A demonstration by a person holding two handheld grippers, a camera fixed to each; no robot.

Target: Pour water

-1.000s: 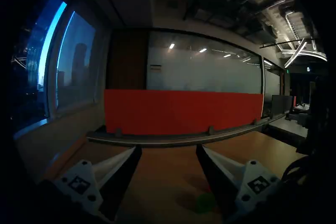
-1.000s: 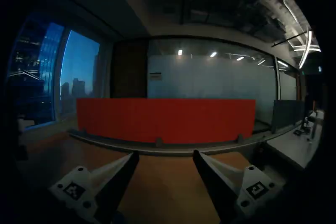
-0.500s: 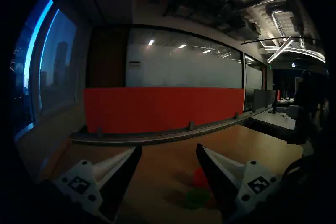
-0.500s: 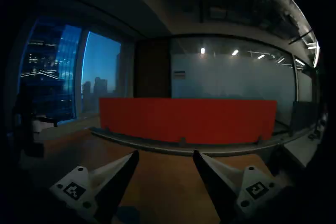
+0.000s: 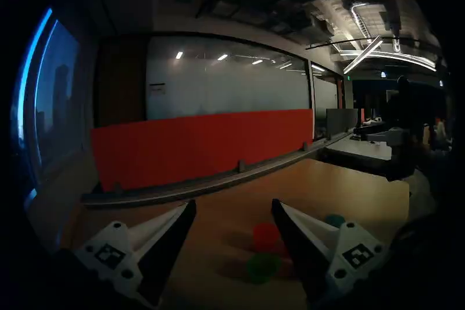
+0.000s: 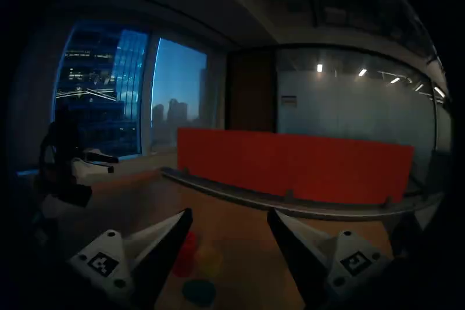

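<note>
Left tool and right tool hang open and empty over a dim wooden worktop, where a red cup, green cup and teal cup cluster just ahead, probably light rigid plastic, best pinched across the wall.

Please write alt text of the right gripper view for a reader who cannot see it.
The open right tongs hang above a wooden desk, with a small red object, a yellow one and a blue one on it just ahead. Behind stand a red partition and a window at dusk; the room is dim.
</note>
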